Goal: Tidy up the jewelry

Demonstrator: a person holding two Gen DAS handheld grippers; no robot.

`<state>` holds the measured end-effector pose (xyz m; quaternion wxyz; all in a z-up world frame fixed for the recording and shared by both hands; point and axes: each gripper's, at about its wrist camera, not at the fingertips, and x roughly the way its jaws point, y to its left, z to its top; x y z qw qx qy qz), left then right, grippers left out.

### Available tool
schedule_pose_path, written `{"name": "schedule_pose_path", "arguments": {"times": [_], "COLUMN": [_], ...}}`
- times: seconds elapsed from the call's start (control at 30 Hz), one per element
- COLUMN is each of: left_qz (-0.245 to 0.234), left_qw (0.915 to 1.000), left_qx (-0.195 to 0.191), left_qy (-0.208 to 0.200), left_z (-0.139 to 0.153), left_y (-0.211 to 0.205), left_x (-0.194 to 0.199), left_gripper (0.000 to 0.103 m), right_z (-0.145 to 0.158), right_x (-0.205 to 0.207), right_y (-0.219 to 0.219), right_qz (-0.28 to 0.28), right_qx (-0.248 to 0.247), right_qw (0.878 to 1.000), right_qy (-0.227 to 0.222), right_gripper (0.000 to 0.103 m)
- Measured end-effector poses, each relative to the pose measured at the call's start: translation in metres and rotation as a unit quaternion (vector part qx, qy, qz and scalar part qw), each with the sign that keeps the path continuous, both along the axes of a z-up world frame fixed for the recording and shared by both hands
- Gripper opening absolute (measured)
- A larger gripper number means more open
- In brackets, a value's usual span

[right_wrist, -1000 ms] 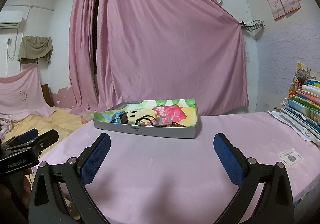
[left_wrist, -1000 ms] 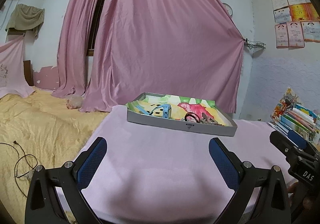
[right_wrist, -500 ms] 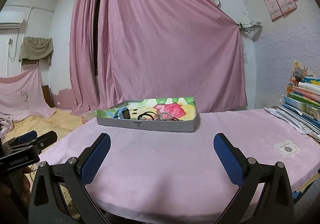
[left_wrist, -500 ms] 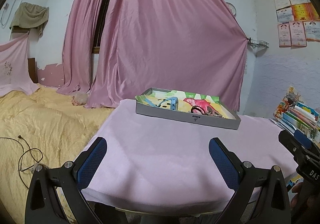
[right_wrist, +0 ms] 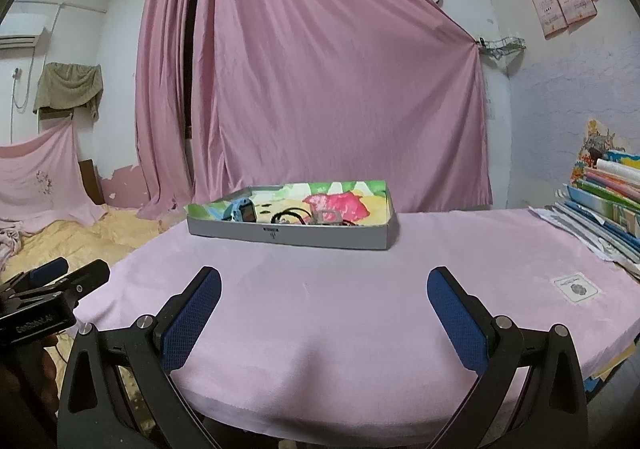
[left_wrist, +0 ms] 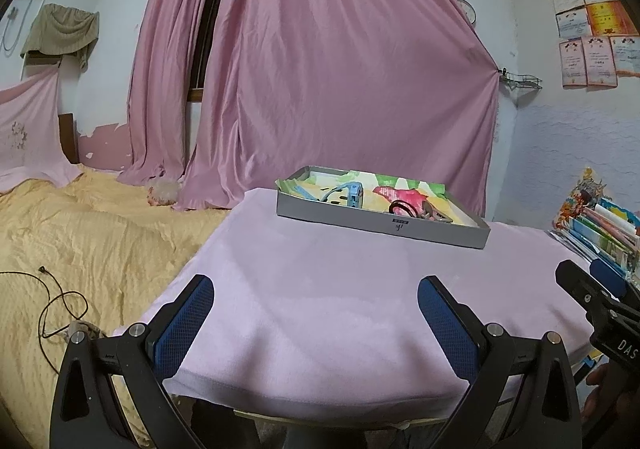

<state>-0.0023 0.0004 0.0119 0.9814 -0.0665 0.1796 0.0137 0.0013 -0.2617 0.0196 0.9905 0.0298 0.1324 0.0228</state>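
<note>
Gaping above the pink tablecloth [left_wrist: 320, 289], both hand-held grippers hold nothing.

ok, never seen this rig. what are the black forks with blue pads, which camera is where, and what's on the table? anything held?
There is no robot arm. A person holds a two-finger gripper in each hand, and each gripper carries a fisheye camera looking forward along its fingers.

The left wrist view shows the left gripper at the bottom. The black part at its right edge is the right gripper.

The right wrist view shows the right gripper, with the left gripper at its left edge.

Both are open and hold nothing, hovering at the table's near edge.

On the pink cloth sits a grey tray with a colourful liner. Inside are a blue watch, a black band and small pieces too unclear to name. Books are stacked to the right.
</note>
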Motion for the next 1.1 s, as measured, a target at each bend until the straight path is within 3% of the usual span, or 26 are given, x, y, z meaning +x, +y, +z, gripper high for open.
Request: {"name": "schedule_pose_path", "arguments": {"times": [1.1], "left_qz": [0.0], "left_qw": [1.0], "left_qx": [0.0], "left_qy": [0.004], "left_z": [-0.0025], "left_y": [0.0009], "left_x": [0.0007], "left_gripper": [0.102], "right_z": [-0.0018], "right_x": [0.0006], "right_y": [-0.0002], "right_qz": [-0.001], "right_qx": [0.0], "right_qw": [1.0], "right_qy": [0.003], "right_gripper": [0.101]}}
